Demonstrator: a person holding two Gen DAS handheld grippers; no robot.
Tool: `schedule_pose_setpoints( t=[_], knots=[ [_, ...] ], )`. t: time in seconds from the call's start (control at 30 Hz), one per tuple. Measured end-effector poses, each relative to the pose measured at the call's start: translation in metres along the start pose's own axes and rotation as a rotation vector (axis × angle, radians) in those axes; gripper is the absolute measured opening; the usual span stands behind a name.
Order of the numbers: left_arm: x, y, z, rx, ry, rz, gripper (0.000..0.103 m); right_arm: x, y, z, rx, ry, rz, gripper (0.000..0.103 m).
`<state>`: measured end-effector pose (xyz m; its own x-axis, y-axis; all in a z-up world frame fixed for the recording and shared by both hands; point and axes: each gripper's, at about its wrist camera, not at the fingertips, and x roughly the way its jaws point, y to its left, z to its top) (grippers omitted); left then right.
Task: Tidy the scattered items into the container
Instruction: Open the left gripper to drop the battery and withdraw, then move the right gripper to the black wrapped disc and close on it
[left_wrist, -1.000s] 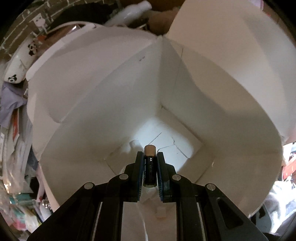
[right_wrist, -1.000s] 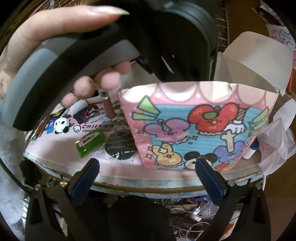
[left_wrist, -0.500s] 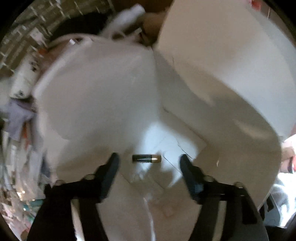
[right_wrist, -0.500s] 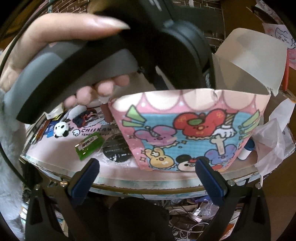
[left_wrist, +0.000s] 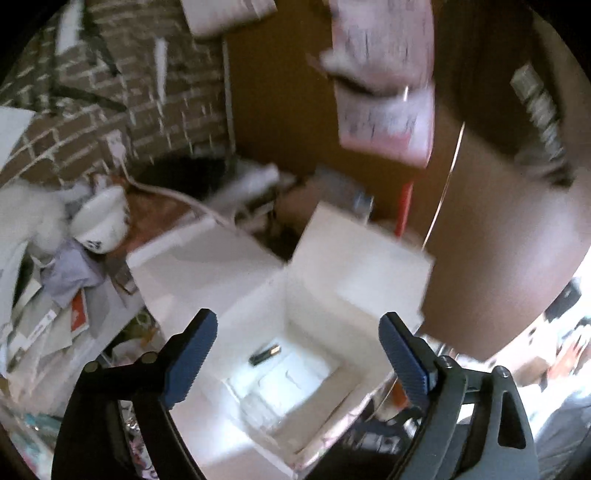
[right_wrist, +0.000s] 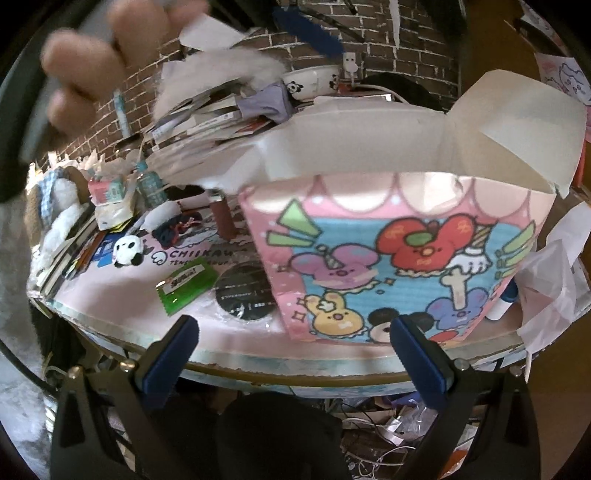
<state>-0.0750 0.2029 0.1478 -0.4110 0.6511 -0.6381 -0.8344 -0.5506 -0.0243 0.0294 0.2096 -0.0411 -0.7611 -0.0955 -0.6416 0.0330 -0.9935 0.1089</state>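
Observation:
In the left wrist view a dark battery (left_wrist: 264, 354) with a gold end lies flat on the floor of the open white-lined box (left_wrist: 343, 266). My left gripper (left_wrist: 299, 350) hangs above the box mouth with its jaws opening wide and nothing between them. The right wrist view shows the same box (right_wrist: 406, 258) from outside, pink with cartoon figures. My right gripper (right_wrist: 295, 356) stands open and empty before the table's front edge. On the pink table lie a green packet (right_wrist: 186, 286), a black disc (right_wrist: 245, 293), a panda toy (right_wrist: 127, 251) and a brown tube (right_wrist: 223, 218).
A person's blurred hand (right_wrist: 85, 74) is at the upper left of the right wrist view. Books, papers and a panda bowl (right_wrist: 314, 83) pile up behind the box. A white marker (right_wrist: 502, 306) and crumpled plastic (right_wrist: 554, 280) lie to the box's right. A brick wall stands behind.
The left gripper let go of the battery, which dropped flat onto the box floor. It then rose out of the box and opened wide. The right gripper stayed put.

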Motion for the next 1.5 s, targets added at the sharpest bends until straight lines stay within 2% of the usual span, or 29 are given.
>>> schedule_pose_setpoints(
  t=[0.17, 0.27, 0.33, 0.53, 0.63, 0.67, 0.7, 0.77, 0.83, 1.13, 1.27, 1.5],
  knots=[
    [-0.063, 0.016, -0.023, -0.050, -0.172, 0.056, 0.096, 0.003, 0.012, -0.013, -0.029, -0.020, 0.071, 0.103],
    [-0.094, 0.021, -0.046, -0.083, -0.254, 0.155, 0.101, 0.003, 0.024, -0.023, -0.065, -0.050, 0.105, 0.103],
    [-0.111, 0.024, -0.070, -0.113, -0.308, 0.275, 0.102, 0.002, 0.032, -0.029, -0.085, -0.067, 0.127, 0.103],
    [-0.125, 0.033, -0.141, -0.179, -0.341, 0.543, 0.102, 0.013, 0.054, -0.035, -0.119, -0.089, 0.136, 0.103],
    [-0.126, 0.041, -0.174, -0.225, -0.343, 0.628, 0.102, 0.018, 0.062, -0.037, -0.129, -0.097, 0.139, 0.101],
    [-0.125, 0.045, -0.186, -0.247, -0.340, 0.646, 0.102, 0.020, 0.065, -0.037, -0.132, -0.103, 0.142, 0.097],
    [-0.123, 0.048, -0.197, -0.261, -0.331, 0.653, 0.102, 0.022, 0.068, -0.037, -0.135, -0.108, 0.143, 0.094],
    [-0.120, 0.052, -0.215, -0.279, -0.326, 0.667, 0.102, 0.027, 0.074, -0.038, -0.141, -0.105, 0.152, 0.080],
    [-0.116, 0.054, -0.232, -0.288, -0.319, 0.674, 0.102, 0.034, 0.079, -0.037, -0.144, -0.096, 0.155, 0.075],
    [-0.101, 0.055, -0.263, -0.331, -0.331, 0.603, 0.102, 0.056, 0.070, -0.026, -0.059, -0.131, 0.059, 0.070],
    [-0.097, 0.058, -0.267, -0.339, -0.335, 0.582, 0.102, 0.066, 0.060, -0.020, -0.027, -0.099, 0.031, 0.061],
    [-0.090, 0.060, -0.271, -0.347, -0.332, 0.554, 0.102, 0.064, 0.046, -0.022, 0.019, -0.103, -0.039, 0.061]
  ],
)
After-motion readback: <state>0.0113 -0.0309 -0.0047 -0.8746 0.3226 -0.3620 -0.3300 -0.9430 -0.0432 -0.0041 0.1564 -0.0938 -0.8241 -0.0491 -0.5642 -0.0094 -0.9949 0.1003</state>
